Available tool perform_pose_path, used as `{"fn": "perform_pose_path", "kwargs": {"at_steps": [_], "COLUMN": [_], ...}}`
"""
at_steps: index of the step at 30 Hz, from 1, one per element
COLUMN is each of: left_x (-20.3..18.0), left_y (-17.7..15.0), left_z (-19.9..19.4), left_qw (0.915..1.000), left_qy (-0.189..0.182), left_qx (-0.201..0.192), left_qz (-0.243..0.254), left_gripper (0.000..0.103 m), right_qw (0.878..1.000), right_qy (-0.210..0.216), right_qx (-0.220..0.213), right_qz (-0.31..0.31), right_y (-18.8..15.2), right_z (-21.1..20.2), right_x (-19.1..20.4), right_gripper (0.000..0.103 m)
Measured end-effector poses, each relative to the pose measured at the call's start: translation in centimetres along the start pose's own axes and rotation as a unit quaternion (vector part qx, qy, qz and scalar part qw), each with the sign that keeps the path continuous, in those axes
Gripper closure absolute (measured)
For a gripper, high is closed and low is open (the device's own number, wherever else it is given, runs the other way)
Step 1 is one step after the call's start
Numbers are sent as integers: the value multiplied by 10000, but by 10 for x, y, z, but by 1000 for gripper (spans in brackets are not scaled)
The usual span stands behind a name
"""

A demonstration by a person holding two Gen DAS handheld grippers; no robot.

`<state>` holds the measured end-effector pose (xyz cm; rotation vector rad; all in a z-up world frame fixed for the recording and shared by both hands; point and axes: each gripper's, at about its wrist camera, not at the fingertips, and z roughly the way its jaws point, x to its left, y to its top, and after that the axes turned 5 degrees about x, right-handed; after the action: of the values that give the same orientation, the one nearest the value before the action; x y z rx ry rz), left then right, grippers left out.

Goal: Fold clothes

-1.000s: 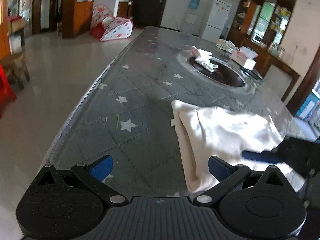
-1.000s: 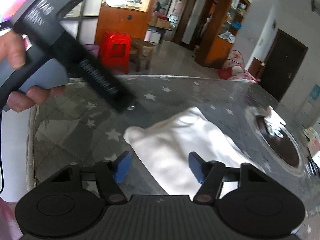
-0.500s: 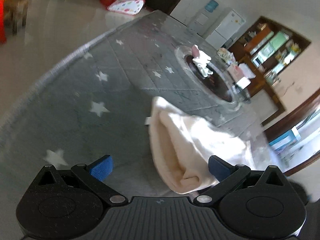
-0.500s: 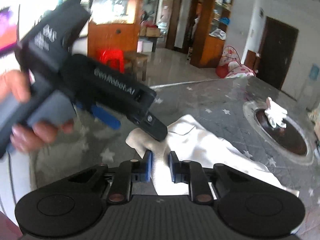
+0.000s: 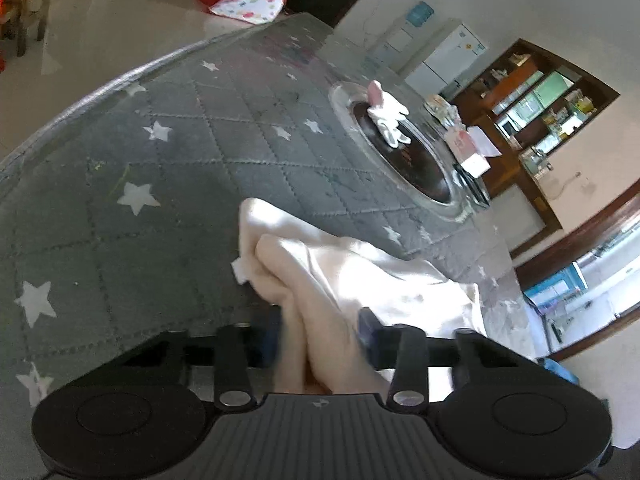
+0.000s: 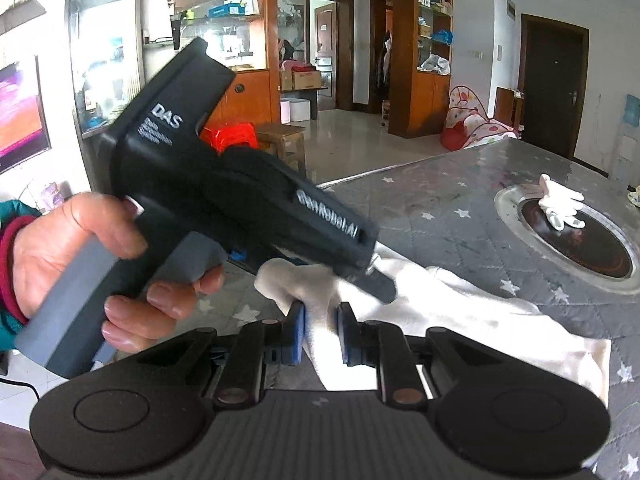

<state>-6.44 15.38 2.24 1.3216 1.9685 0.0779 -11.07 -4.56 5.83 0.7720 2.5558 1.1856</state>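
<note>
On the table: a cream garment [image 5: 372, 280] lies on the grey star-pattern table cover [image 5: 168, 184], at the near edge, well apart from the round dark hotplate [image 5: 408, 160] where white gloves [image 5: 386, 116] rest.
Left gripper [image 5: 320, 336]: its jaws have just been closing, and a bunched fold of the garment is between them; the pads seem to press it.
Right gripper [image 6: 321, 334]: closed on a corner fold of the same cloth [image 6: 440, 312], which is raised a little from the table.
Person's hand [image 6: 92, 264]: it holds the left tool's handle, seen in the right wrist view.
Handling: I judge the fabric soft, light and limp, perhaps fleecy, so it will sag between the two grips; better to take it at corners or at the hem, with both layers together.
Hard to see: the left pads are blurred and partly covered by cloth; the garment's near edge is cut off behind the tools, so its kind is unclear.
</note>
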Motion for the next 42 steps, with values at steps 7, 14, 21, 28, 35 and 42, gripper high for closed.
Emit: {"fn": "perform_pose_path", "kwargs": {"at_steps": [7,14,21,28,35,42], "left_x": [-3,-12,-24,-37,-49,-66], "left_y": [-5,-9,-11,-14,-15,-14], "left_z": [1,1,3,6,9,3], "left_qw": [9995,9972,9916,9806,9681,9601], "left_qy": [226,439,714,1041,1337,1335], "left_qx": [-116,-203,-298,-396,-516,-695], "left_qz": [193,570,1037,1613,2055,2356], "left_gripper": [77,77,77,75,78,81], "right_qw": [9997,9901,9651,9556,9565,9566], "right_qy": [-131,-1165,-1709,-1490,-1352,-1444], "right_qx": [-164,-42,169,105,-66,-418], "right_qz": [85,776,1976,2541,2584,2495], "right_y": [-5,-18,-42,-58,-55,-50], "right_z": [-18,-35,-26,-12,-19,-51], "right_x": [-12,-74,-145,-167,-158,-146], "right_gripper": [79,61,50,45,89,91]}}
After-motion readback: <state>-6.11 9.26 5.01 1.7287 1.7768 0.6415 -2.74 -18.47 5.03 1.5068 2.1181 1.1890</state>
